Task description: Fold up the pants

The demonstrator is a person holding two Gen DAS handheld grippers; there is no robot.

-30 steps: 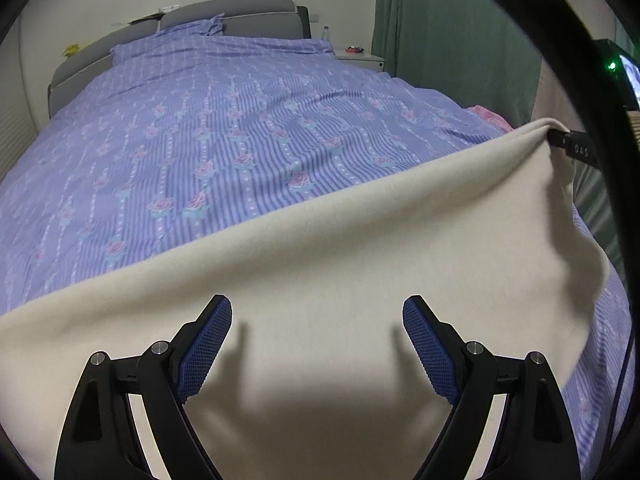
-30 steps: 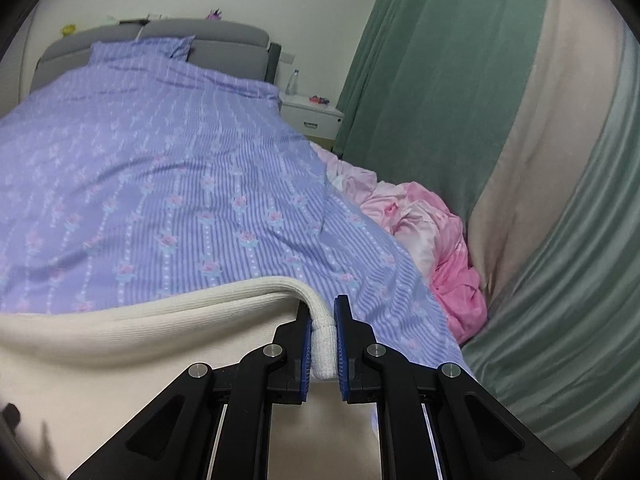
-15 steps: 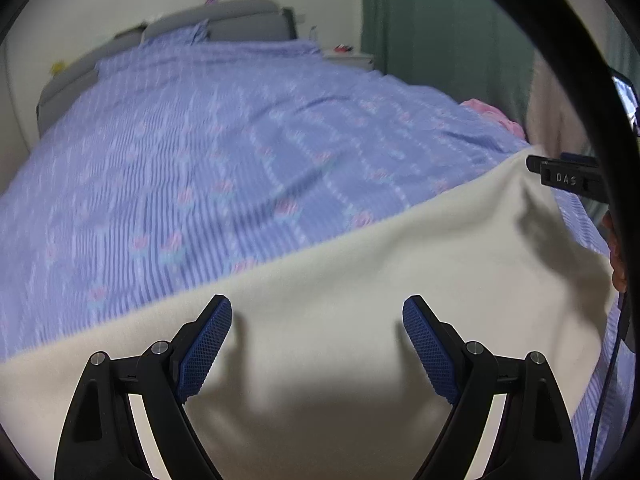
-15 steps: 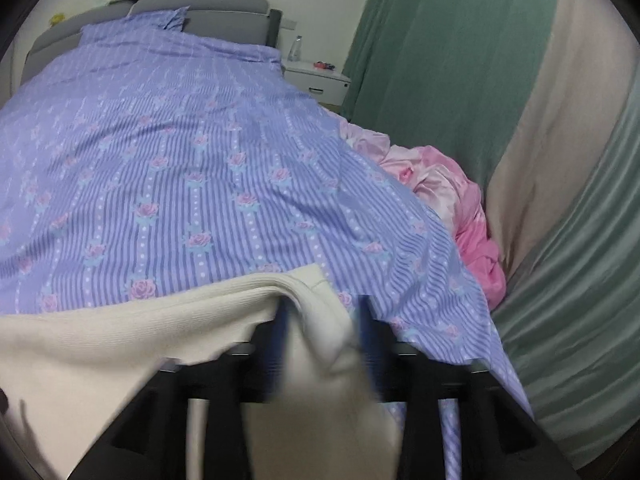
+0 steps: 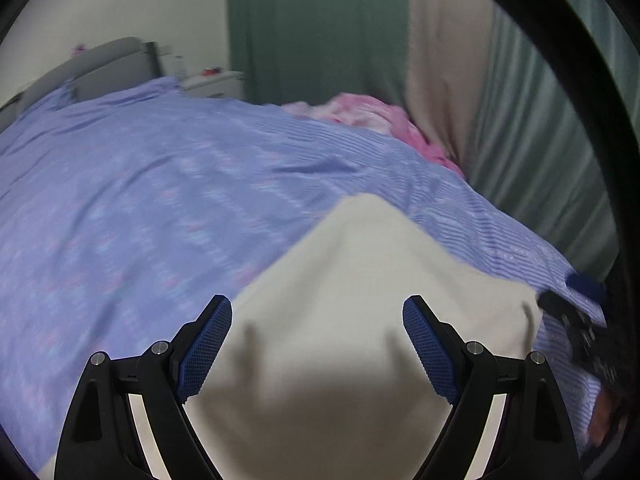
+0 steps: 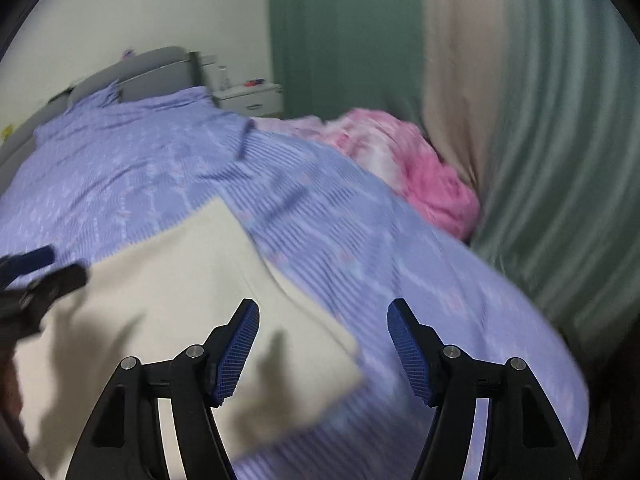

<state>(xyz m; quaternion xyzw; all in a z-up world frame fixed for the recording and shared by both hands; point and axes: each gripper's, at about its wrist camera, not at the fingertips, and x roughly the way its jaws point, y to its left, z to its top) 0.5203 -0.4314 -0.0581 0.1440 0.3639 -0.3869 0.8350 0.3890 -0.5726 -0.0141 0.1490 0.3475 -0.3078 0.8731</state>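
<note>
The cream pants (image 5: 360, 280) lie flat on the purple floral bedspread (image 5: 140, 184). In the right wrist view the pants (image 6: 180, 280) reach to a corner at the lower centre. My left gripper (image 5: 318, 320) is open and empty above the cloth. My right gripper (image 6: 322, 320) is open and empty over the pants' right edge. The right gripper shows at the right edge of the left wrist view (image 5: 576, 320). The left gripper shows at the left edge of the right wrist view (image 6: 36, 280). Both views are blurred by motion.
A pink blanket (image 6: 400, 160) is heaped at the bed's far right side. Green and beige curtains (image 6: 540, 120) hang to the right. A grey headboard (image 6: 132, 68) and a white nightstand (image 6: 248, 98) stand at the back.
My right gripper has opened and let go of the pants' edge, which has dropped flat onto the bed. Both grippers have swung to the right.
</note>
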